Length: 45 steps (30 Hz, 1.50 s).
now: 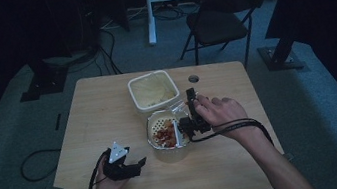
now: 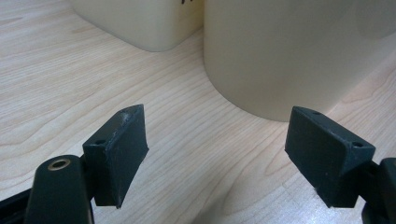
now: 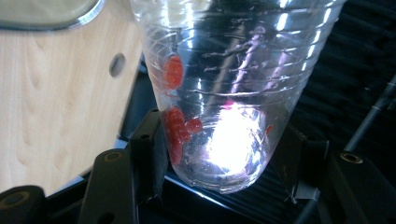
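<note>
Over the round white strainer bowl (image 1: 165, 135), the right gripper (image 1: 185, 114) squeezes a clear plastic cup (image 3: 224, 93); tip it slowly so the last red pieces (image 3: 176, 123) drop in, while the left gripper (image 1: 134, 166) waits with jaws apart.

Clear plastic cup (image 3: 224, 93), red pieces (image 3: 175, 126); white perforated strainer (image 1: 164, 133); cream tub (image 1: 153, 90); pale wood table (image 1: 99, 115).

A clear ribbed plastic cup (image 3: 224, 88) is held tipped over a round white perforated strainer bowl (image 1: 166, 131); red pieces (image 3: 175, 126) cling inside.
</note>
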{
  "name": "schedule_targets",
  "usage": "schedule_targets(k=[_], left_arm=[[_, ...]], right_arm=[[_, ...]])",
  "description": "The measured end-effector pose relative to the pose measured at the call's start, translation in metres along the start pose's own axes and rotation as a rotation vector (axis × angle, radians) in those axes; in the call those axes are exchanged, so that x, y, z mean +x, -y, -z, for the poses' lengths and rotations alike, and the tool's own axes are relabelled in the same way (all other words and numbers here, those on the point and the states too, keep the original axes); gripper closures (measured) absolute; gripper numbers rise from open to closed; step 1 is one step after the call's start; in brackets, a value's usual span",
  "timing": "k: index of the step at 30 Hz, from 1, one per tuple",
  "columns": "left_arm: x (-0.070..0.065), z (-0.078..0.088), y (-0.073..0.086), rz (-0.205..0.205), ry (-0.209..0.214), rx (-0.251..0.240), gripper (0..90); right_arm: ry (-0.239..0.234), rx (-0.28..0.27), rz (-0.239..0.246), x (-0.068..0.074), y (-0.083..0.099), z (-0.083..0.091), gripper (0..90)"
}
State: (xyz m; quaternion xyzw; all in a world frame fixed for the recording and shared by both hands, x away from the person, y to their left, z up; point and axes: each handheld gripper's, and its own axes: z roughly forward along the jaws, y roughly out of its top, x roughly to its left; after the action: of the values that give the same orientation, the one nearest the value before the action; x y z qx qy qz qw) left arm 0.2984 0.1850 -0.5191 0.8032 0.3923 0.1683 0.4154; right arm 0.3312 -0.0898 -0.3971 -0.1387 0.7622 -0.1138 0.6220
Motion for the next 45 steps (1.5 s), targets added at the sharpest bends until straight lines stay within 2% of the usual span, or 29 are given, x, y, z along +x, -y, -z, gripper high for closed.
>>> schedule_targets(k=[1,3,4,5,6,7,8,9,10,11,12,13,14,18,19,20,21,24,27,30,32,35,37,38,40,45], left_arm=[[0.000,-0.001,0.000,0.001,0.000,0.000,21.8],[0.001,-0.001,0.000,0.002,0.001,0.001,21.8],[0.001,-0.002,0.000,0.000,0.003,0.003,21.8],[0.000,-0.002,-0.001,-0.002,0.001,0.004,21.8],[0.000,-0.002,-0.001,-0.009,-0.003,0.007,21.8],[0.000,-0.001,-0.001,-0.009,0.000,0.007,21.7],[0.000,-0.001,0.000,-0.006,0.005,0.003,21.7],[0.000,-0.001,0.000,-0.005,0.004,0.007,21.7],[0.000,-0.002,0.000,-0.006,-0.001,0.010,21.7],[0.000,-0.002,0.000,-0.006,0.001,0.010,21.7],[0.000,-0.001,0.000,-0.006,0.004,0.006,21.7],[0.000,-0.001,0.000,-0.007,0.003,0.004,21.7],[0.000,-0.001,0.000,-0.005,0.002,0.003,21.8],[0.001,-0.001,0.000,0.005,0.002,0.002,21.7],[0.001,-0.001,0.000,0.008,0.003,0.001,21.7],[0.001,0.000,0.000,0.007,0.002,0.001,21.8],[0.001,0.000,0.000,0.006,0.001,-0.001,21.7],[0.001,0.000,0.000,0.004,0.003,0.003,21.7],[0.000,-0.001,0.000,0.000,0.004,0.005,21.8],[-0.002,-0.002,0.000,-0.008,0.006,0.009,21.8],[-0.002,-0.001,0.000,-0.013,0.006,0.007,21.8],[-0.002,0.001,0.001,-0.013,0.007,0.001,21.8],[-0.002,0.002,0.002,-0.010,0.004,0.000,21.7],[-0.001,0.003,0.002,-0.010,0.002,-0.002,21.8],[0.000,0.004,0.002,-0.009,0.003,-0.002,21.7],[0.000,0.003,0.003,-0.012,0.002,0.004,21.8]], right_arm=[[-0.015,-0.021,-0.002,0.001,0.000,0.001,42.9],[0.001,-0.007,0.023,0.001,0.000,0.001,42.9],[-0.007,-0.008,0.012,0.001,-0.002,0.000,42.9],[-0.022,-0.031,0.041,0.004,-0.003,0.000,42.9],[-0.011,-0.027,0.082,0.005,-0.003,0.000,42.8],[0.002,0.000,0.055,0.003,-0.002,-0.002,42.9],[-0.012,-0.001,0.005,-0.001,-0.002,-0.002,42.9],[-0.034,-0.022,0.024,0.000,-0.002,-0.001,42.9],[-0.014,-0.014,0.062,0.002,-0.003,-0.001,42.9],[-0.007,0.004,0.047,0.002,-0.004,-0.002,43.0],[-0.028,-0.017,0.036,0.001,-0.005,-0.001,43.0],[-0.034,-0.033,0.047,0.003,-0.005,0.001,42.9],[-0.017,-0.018,0.052,0.002,-0.005,0.000,42.9],[-0.060,-0.046,-0.038,0.001,-0.003,-0.001,42.8],[-0.081,-0.067,-0.098,-0.001,0.000,-0.002,42.7],[-0.122,-0.108,-0.188,-0.006,0.005,-0.003,42.7],[-0.156,-0.152,-0.293,-0.009,0.010,-0.003,42.7],[-0.238,-0.259,-0.569,-0.015,0.025,-0.003,42.5],[-0.355,-0.394,-0.857,-0.017,0.040,-0.006,42.3],[-0.482,-0.522,-1.104,-0.016,0.051,-0.015,42.0],[-0.565,-0.600,-1.237,-0.016,0.056,-0.023,42.0],[-0.637,-0.668,-1.384,-0.017,0.060,-0.035,41.8],[-0.678,-0.726,-1.455,-0.018,0.061,-0.042,41.7],[-0.686,-0.736,-1.478,-0.018,0.060,-0.045,41.6],[-0.695,-0.746,-1.493,-0.021,0.058,-0.052,41.6],[-0.698,-0.735,-1.489,-0.032,0.049,-0.065,41.5]])
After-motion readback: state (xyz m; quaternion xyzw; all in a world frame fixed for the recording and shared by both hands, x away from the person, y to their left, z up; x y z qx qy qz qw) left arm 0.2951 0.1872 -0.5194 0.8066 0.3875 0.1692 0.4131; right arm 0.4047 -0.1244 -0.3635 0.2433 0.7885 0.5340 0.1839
